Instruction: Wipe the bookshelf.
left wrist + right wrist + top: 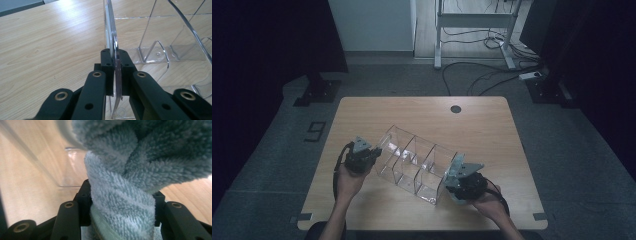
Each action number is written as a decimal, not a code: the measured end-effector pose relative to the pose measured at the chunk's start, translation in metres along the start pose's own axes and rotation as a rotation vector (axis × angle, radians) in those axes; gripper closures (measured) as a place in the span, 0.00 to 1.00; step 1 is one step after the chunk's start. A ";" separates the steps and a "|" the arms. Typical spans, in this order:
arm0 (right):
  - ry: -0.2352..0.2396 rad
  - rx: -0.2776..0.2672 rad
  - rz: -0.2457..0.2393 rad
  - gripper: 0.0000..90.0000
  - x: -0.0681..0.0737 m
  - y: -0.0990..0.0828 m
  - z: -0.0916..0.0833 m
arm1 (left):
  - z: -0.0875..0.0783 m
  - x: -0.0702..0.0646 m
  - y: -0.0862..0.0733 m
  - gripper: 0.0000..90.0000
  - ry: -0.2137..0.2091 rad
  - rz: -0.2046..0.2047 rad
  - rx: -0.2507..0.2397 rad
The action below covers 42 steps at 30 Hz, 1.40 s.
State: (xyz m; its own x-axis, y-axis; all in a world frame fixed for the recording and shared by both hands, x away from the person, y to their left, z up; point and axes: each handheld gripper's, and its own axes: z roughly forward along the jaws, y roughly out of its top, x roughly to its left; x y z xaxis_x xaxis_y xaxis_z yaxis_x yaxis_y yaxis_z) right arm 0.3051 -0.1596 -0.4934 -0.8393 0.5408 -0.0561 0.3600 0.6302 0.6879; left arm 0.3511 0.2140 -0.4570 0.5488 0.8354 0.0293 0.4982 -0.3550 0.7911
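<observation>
The left gripper [115, 75] is clamping its jaws on the end wall of the clear organizer [414, 162], which is lying mid-tabletop [482, 125]. The right gripper [122, 205], at the organizer's opposite end, is gripping a blue cloth [140, 165].

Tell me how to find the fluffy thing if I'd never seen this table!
Start at the wooden table and find the clear plastic organizer lying in its middle. Go to its near-right end, where the right gripper pinches a cloth. It is the one soft, fuzzy, blue-green thing; everything around it is hard.
</observation>
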 end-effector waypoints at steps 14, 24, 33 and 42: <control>-0.092 -0.002 0.069 0.57 -0.037 -0.001 0.007 | 0.001 -0.002 0.000 0.95 0.004 0.002 0.001; -0.141 0.006 0.103 0.57 -0.059 0.001 0.013 | 0.001 -0.003 0.000 0.94 0.004 0.002 0.000; -0.144 0.015 0.114 0.57 -0.058 -0.001 0.018 | 0.001 -0.003 -0.001 0.94 0.007 0.003 -0.008; -0.145 0.048 0.111 0.57 -0.058 -0.005 0.028 | 0.001 -0.003 -0.002 0.93 0.004 0.007 -0.018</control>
State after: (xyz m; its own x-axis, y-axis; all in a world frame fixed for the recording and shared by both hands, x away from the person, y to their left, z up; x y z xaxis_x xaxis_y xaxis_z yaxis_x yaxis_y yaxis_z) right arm 0.3635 -0.1789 -0.5136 -0.7273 0.6807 -0.0879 0.4687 0.5861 0.6609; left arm 0.3490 0.2113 -0.4595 0.5498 0.8345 0.0372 0.4818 -0.3531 0.8020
